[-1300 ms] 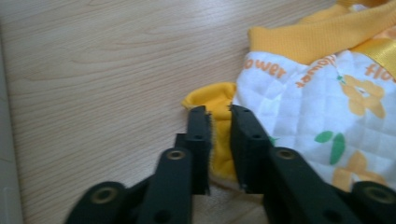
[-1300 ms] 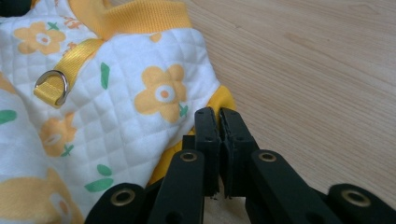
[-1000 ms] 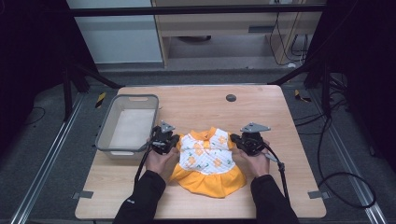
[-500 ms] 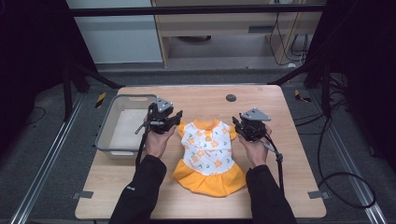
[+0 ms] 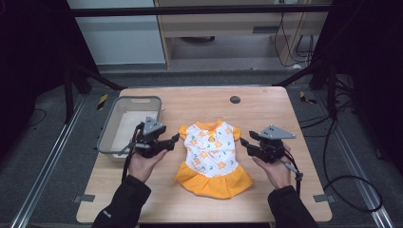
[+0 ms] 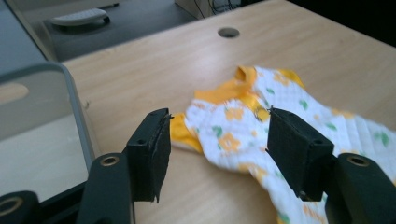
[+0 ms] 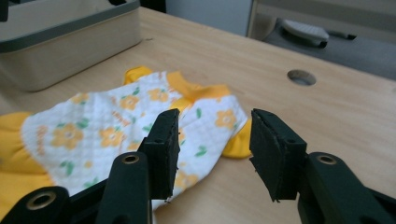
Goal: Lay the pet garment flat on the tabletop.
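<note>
A small white dress [image 5: 212, 153] with orange flowers, orange collar, sleeves and skirt hem lies spread flat in the middle of the wooden table [image 5: 199, 102], collar toward the far side. My left gripper [image 5: 172, 140] hovers just left of the dress's left sleeve [image 6: 184, 135]; its jaws have just been opening and nothing is between them. My right gripper [image 5: 243, 142] hovers just right of the right sleeve [image 7: 238, 140], its jaws likewise just opened and empty. In both gripper views the dress [image 6: 280, 121] [image 7: 116, 126] lies on the table beyond the black pads, apart from them.
A grey plastic bin [image 5: 127, 124], empty, stands on the table's left side, close behind my left hand; its wall [image 7: 65, 32] shows in the right gripper view. A round cable hole [image 5: 235, 99] sits near the far edge. Dark frame posts and cables surround the table.
Both grippers, shut on the dress's shoulders a second ago, carried it away from me so it spread out, then let go, opened, rose and drew outward to its sides.
</note>
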A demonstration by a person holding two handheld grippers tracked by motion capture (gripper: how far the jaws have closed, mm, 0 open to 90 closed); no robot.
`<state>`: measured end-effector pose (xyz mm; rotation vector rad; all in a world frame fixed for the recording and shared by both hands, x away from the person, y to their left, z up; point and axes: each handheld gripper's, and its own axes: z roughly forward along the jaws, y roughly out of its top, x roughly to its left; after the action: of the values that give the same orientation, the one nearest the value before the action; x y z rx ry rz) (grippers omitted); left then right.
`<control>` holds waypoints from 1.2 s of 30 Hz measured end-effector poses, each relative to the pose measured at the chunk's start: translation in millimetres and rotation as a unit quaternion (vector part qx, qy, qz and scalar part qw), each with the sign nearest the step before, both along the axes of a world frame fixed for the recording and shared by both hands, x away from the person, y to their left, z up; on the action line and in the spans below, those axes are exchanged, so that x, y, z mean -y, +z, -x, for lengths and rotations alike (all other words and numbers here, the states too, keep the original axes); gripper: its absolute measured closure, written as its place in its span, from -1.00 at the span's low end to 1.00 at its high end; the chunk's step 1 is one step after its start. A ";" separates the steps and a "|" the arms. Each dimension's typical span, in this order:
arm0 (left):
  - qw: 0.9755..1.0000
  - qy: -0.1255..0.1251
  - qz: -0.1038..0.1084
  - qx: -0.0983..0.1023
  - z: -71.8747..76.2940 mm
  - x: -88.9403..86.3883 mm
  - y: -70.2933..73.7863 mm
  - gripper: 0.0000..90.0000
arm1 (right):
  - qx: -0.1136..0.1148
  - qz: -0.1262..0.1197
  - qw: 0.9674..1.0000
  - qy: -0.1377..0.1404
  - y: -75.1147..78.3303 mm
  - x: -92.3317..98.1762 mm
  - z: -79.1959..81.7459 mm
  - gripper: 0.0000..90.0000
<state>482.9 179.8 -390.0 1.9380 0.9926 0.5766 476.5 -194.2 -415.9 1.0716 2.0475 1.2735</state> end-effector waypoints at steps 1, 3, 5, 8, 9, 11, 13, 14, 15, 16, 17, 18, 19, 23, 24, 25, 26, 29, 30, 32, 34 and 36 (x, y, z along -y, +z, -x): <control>1.000 -0.005 -0.002 -0.003 6.4 -2.1 -3.8 -0.15 | -0.006 0.001 1.000 0.003 -1.9 0.8 5.3 0.18; 1.000 -0.018 -0.016 -0.003 25.5 -8.2 -17.0 -0.15 | -0.012 0.007 1.000 0.015 -8.8 3.4 21.3 0.16; 1.000 -0.019 -0.015 -0.007 35.6 -11.4 -26.3 -0.15 | -0.018 0.001 1.000 0.022 -14.8 5.6 30.9 0.14; 1.000 -0.024 -0.016 -0.011 43.2 -14.1 -34.5 -0.15 | -0.030 0.003 0.999 0.026 -23.6 7.5 39.5 0.11; 0.999 -0.025 -0.014 -0.015 46.5 -14.9 -38.7 -0.15 | -0.035 0.004 0.999 0.027 -26.5 7.9 41.7 0.09; 0.999 -0.027 -0.015 -0.023 52.3 -16.2 -48.9 -0.15 | -0.044 0.007 0.999 0.031 -33.6 8.9 47.5 0.07; 0.999 -0.029 -0.014 -0.036 57.0 -16.7 -63.1 -0.15 | -0.057 0.009 0.998 0.036 -43.2 9.6 54.6 0.06; 0.998 -0.032 -0.024 -0.043 57.3 -15.6 -67.2 -0.15 | -0.062 0.009 0.997 0.038 -46.3 9.6 56.5 0.06; 0.998 -0.033 -0.032 -0.045 57.7 -14.3 -70.5 -0.16 | -0.065 0.009 0.997 0.041 -49.3 9.6 57.8 0.06; 0.998 -0.033 -0.032 -0.045 57.7 -14.3 -70.5 -0.16 | -0.065 0.009 0.997 0.041 -49.3 9.6 57.8 0.06; 0.998 -0.034 -0.031 -0.049 58.5 -12.5 -73.7 -0.16 | -0.069 0.010 0.997 0.043 -52.3 9.2 59.1 0.06; 0.998 -0.038 -0.029 -0.052 59.0 -10.9 -75.3 -0.15 | -0.073 0.011 0.996 0.046 -56.1 8.5 60.4 0.06; 0.997 -0.041 -0.033 -0.052 60.0 -8.7 -76.5 -0.15 | -0.079 0.014 0.996 0.048 -61.1 7.0 61.8 0.06; 0.996 -0.051 -0.038 -0.059 62.5 -2.3 -79.4 -0.07 | -0.096 0.019 0.994 0.053 -70.2 4.5 62.4 0.13; 0.996 -0.055 -0.038 -0.063 62.7 -1.0 -80.4 0.00 | -0.101 0.024 0.993 0.055 -73.2 3.4 61.9 0.16; 0.995 -0.059 -0.038 -0.068 62.9 0.6 -81.5 0.04 | -0.105 0.031 0.992 0.058 -75.5 2.3 61.7 0.19; 0.995 -0.063 -0.037 -0.072 63.2 1.8 -82.1 0.09 | -0.110 0.035 0.991 0.061 -77.5 1.1 61.2 0.24; 0.994 -0.077 -0.031 -0.067 68.3 5.8 -79.7 0.09 | -0.113 0.035 0.991 0.065 -77.9 -0.9 61.4 0.31; 0.994 -0.077 -0.031 -0.067 68.3 5.8 -79.7 0.07 | -0.113 0.035 0.991 0.065 -77.9 -0.9 61.4 0.31; 0.995 -0.079 -0.028 -0.053 71.6 6.3 -75.4 0.06 | -0.113 0.036 0.991 0.064 -77.1 -0.7 62.1 0.32; 0.995 -0.081 -0.019 -0.050 73.5 5.9 -72.6 0.04 | -0.111 0.035 0.991 0.063 -77.0 0.1 61.9 0.33; 0.995 -0.080 -0.028 -0.056 72.4 8.1 -75.3 0.04 | -0.111 0.036 0.991 0.063 -76.9 0.9 61.7 0.34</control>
<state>410.5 171.6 -465.4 2.0959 0.8878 0.4108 414.8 -195.1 -492.8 1.1086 2.3419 1.1742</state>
